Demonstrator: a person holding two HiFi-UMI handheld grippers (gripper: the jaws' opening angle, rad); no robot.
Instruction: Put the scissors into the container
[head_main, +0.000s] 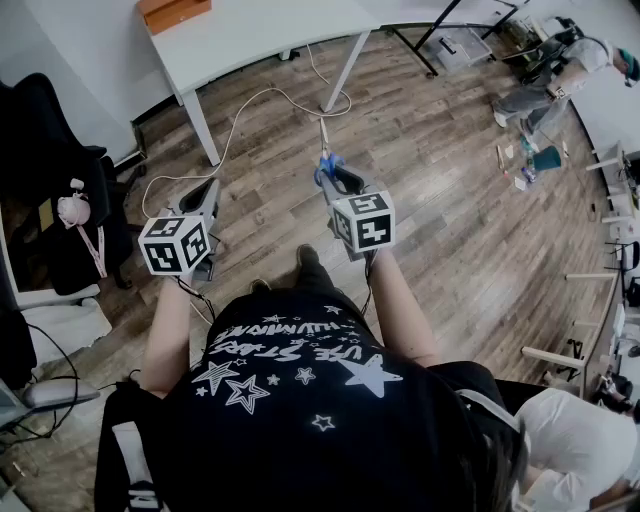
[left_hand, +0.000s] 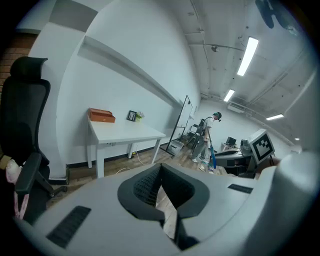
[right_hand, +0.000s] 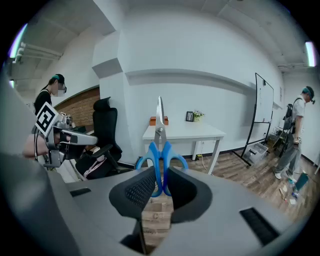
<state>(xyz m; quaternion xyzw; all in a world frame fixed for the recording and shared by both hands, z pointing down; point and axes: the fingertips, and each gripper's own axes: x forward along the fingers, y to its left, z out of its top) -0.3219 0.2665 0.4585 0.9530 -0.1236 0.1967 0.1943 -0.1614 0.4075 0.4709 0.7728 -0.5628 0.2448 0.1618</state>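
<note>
The scissors (right_hand: 160, 148) stand upright in the middle of the right gripper view. Their long axis runs straight up the frame: the closed blades taper to a tip near the top centre, and the blue handle loops sit at the bottom. The right gripper (right_hand: 160, 176) is clenched on those loops, its two dark pads pressing the handles from either side with only a narrow slot left between them. In the head view the same scissors (head_main: 325, 160) stick out of the right gripper (head_main: 331, 177) just right of centre. They point toward the top of the frame, away from the person, with the thin blades lying over the wooden floor (head_main: 430, 180) short of a leg of the white table (head_main: 260, 35). An orange box (head_main: 172, 12) rests on that table at the upper left edge. The left gripper (head_main: 208, 190) hangs left of centre over the floor, well apart from the scissors. In the left gripper view, the left gripper (left_hand: 160, 172) has its pads drawn together at the tips with nothing clamped between them, and only a sliver of floor shows below.
</note>
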